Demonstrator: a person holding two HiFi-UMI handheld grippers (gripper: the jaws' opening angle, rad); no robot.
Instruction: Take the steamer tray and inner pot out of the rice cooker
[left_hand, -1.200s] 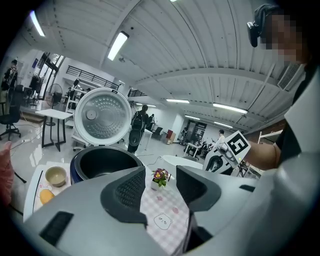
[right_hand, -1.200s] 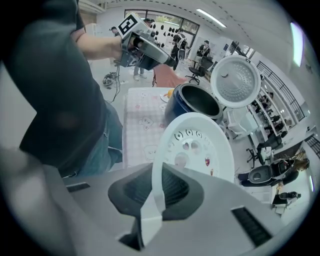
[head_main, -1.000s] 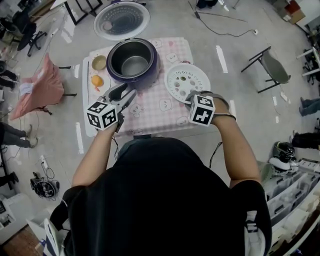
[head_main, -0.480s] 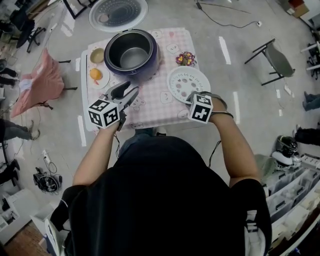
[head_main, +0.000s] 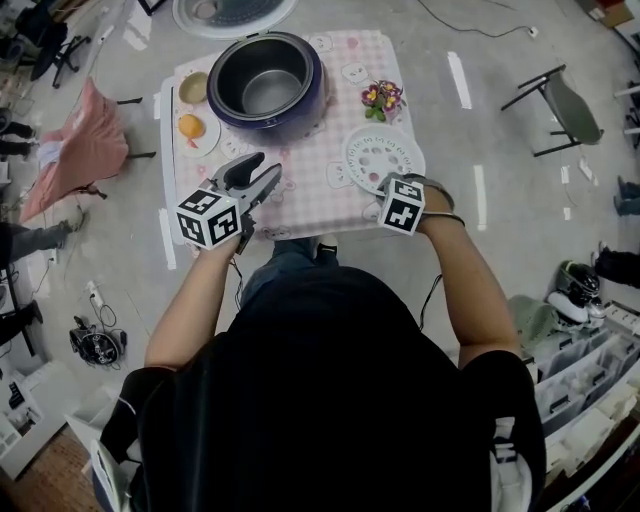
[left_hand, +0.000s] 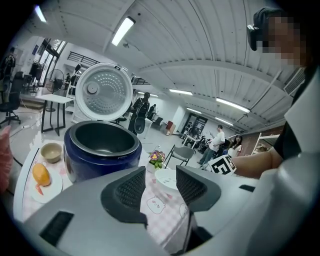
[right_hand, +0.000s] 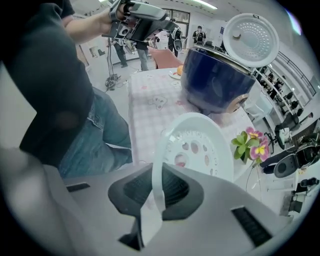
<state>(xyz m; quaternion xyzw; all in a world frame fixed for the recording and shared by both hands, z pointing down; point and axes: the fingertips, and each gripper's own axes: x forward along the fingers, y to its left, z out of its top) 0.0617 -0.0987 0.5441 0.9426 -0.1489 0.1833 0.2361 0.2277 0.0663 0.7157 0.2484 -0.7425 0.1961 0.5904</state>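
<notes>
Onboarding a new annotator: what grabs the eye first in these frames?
The open dark blue rice cooker stands at the far side of the pink checked table, with the inner pot inside it. Next comes the white perforated steamer tray at the near right, its rim clamped in the right gripper. The left gripper hangs open and empty at the near left.

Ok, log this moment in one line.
right gripper: shut on steamer tray | left gripper: open | inner pot: in rice cooker

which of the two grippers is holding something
The right gripper, shut on the rim of the white perforated plastic steamer tray. The left gripper has its jaws apart, nothing between them.
</notes>
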